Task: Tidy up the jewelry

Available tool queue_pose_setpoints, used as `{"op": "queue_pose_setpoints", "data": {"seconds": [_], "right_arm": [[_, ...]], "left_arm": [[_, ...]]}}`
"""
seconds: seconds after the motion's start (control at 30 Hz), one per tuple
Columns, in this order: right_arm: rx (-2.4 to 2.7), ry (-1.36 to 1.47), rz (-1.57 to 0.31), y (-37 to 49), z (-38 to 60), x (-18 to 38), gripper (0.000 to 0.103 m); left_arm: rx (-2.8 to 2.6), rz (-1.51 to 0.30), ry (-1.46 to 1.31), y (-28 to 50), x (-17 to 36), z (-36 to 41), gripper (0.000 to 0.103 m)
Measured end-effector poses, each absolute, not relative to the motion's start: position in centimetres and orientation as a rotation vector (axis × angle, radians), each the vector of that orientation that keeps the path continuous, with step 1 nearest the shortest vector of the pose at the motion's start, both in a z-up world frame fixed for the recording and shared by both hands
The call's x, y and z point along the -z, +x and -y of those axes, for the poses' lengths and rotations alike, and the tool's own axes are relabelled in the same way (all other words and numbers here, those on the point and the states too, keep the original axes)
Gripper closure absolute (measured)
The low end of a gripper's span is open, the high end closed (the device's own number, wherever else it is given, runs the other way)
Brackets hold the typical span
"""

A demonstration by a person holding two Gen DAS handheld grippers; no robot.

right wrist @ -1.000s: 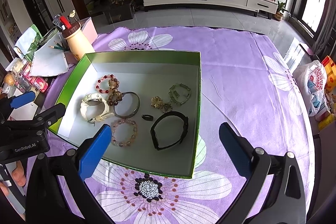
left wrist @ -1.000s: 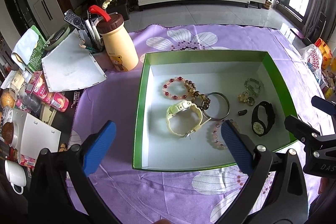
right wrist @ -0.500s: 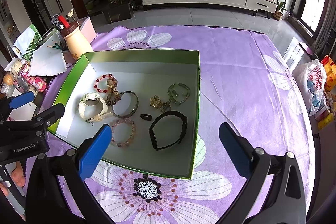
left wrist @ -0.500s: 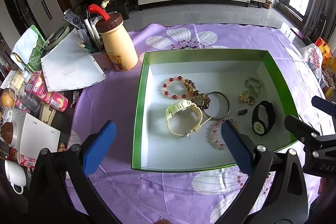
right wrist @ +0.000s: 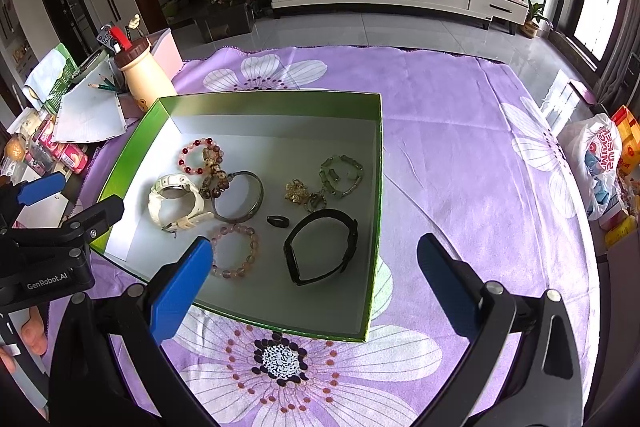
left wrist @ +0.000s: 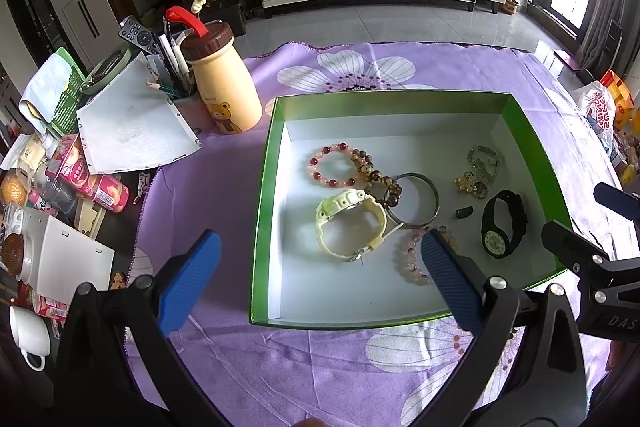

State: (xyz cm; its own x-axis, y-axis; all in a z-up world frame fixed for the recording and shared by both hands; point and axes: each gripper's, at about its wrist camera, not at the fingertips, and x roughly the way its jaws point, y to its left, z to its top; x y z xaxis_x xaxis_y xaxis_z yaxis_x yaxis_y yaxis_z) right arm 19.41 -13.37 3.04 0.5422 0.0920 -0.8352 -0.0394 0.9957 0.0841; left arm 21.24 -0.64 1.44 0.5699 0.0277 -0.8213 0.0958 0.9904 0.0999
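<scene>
- The left tongs [left wrist: 320, 277] are spread wide and hold nothing; they hang above the near left part of the green box [left wrist: 264, 187], one blue pad over the purple cloth and one over the box floor.
- The right tongs [right wrist: 314, 285] are also released and empty, above the near right corner of the box; the left pad is over the pink bead bracelet [right wrist: 236, 251], the right pad over the cloth outside the box.
- In the right wrist view the left tongs appear at the left edge, with some fingers [right wrist: 32, 337] of the person under them.
- All the jewelry lies on the white floor of the box: a cream watch [left wrist: 352, 225], a red bead bracelet [left wrist: 334, 165], a brown bead string [left wrist: 376, 175] that lies across a metal bangle [left wrist: 416, 201], a gold piece [left wrist: 468, 183], a green stone bracelet [left wrist: 482, 161], a small dark piece [left wrist: 464, 213] and a black watch [left wrist: 502, 223].
- The pink bead bracelet is near the front wall, between the two watches.
- The box stands on a table [right wrist: 460, 155] covered by a purple flowered cloth.
- Left of the box stand a cream bottle [left wrist: 224, 91] with a brown cap, a pen holder [left wrist: 176, 75] and white papers [left wrist: 132, 131].
</scene>
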Motion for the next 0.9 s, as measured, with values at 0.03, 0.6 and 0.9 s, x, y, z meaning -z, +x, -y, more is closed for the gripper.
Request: {"op": "queue_pose_setpoints", "data": {"seconds": [0.03, 0.6, 0.9], "right_arm": [[-0.079, 0.058, -0.995, 19.41, 13.37, -3.03, 0.001], [-0.078, 0.058, -0.997, 19.43, 13.37, -2.96, 0.001], [-0.077, 0.061, -0.998, 19.39, 13.35, -2.83, 0.001]], "left_arm": [[0.041, -0.965, 0.138, 21.25, -1.43, 0.63, 0.002], [0.045, -0.975, 0.133, 21.38, -1.15, 0.67, 0.002], [0.040, -0.982, 0.117, 21.49, -1.13, 0.42, 0.002]]}}
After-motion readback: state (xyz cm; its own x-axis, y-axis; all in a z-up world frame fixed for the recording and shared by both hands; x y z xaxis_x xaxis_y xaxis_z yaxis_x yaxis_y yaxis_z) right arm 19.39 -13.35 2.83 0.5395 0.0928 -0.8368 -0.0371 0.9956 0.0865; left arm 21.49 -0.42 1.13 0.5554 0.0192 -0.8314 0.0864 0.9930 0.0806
